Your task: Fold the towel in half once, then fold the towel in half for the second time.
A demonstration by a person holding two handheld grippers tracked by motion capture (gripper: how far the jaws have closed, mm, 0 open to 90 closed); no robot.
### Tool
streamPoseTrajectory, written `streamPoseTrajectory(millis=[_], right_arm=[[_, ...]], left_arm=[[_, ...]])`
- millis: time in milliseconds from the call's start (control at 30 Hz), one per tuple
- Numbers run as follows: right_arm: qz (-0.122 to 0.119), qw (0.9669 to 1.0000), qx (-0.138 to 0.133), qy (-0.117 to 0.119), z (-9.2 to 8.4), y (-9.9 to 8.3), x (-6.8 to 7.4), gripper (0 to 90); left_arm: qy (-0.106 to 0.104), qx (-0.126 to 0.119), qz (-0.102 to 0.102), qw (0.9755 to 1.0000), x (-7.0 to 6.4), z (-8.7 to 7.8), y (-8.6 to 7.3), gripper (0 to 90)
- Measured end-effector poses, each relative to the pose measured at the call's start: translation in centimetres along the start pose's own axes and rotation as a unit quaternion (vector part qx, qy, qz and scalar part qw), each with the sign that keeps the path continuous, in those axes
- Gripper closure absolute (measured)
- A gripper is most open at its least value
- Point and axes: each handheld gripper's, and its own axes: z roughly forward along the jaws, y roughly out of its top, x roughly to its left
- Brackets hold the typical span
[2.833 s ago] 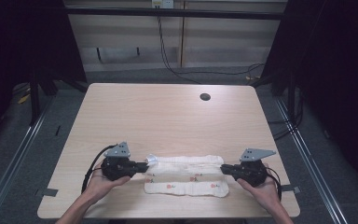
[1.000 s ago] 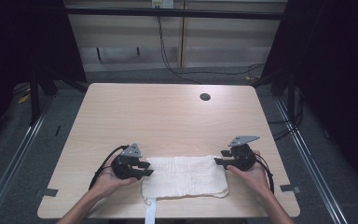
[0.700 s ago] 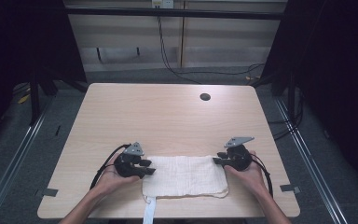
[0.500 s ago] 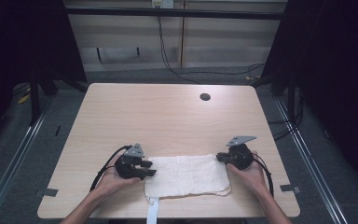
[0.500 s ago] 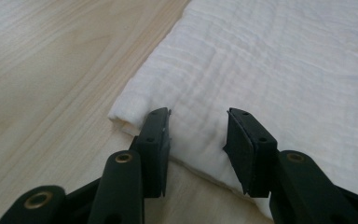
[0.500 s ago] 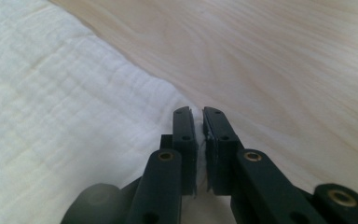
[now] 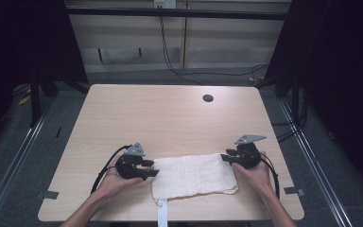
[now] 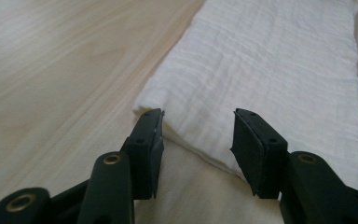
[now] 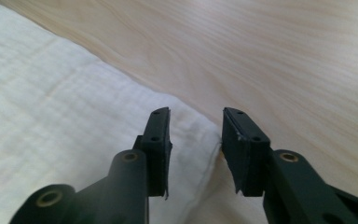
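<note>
Where cloth (image 7: pixel 193 176) lies flat — hand-held grippers apart.

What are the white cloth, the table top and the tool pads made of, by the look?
Cloth: soft woven cotton, probably gauze or muslin; fine crinkled ribbing, matte, limp folded edges.
Table top: light wood-grain surface, likely laminate; smooth, faint sheen, streaky grain in the right gripper view.
Left tool pads: black, matte, finely textured, probably rubber or foam on hard plastic jaws.
</note>
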Motion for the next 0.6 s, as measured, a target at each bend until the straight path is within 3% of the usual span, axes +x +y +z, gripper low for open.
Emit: streamPoseTrajectory(millis=[100,367,533,600], right_arm=[[-0.003,0.9999,-0.009,0.006,-0.5,0.2,0.4,61.2],[-0.016,0.9980,-0.023,0.057,-0.9,1.1,2.8,57.9],[-0.027,0.9963,-0.021,0.078,-0.3,1.6,4.1,57.6],[-0.042,0.9944,-0.018,0.095,0.0,2.0,5.6,57.2]], left_arm=[[-0.002,-0.008,-0.007,0.9999,0.2,-0.3,0.1,50.8],[-0.015,-0.018,-0.038,0.9990,1.4,-0.9,-0.2,49.5],[-0.013,-0.014,-0.036,0.9992,1.5,-1.0,-0.1,49.1],[-0.004,-0.016,-0.030,0.9994,1.5,-1.5,0.5,48.6]])
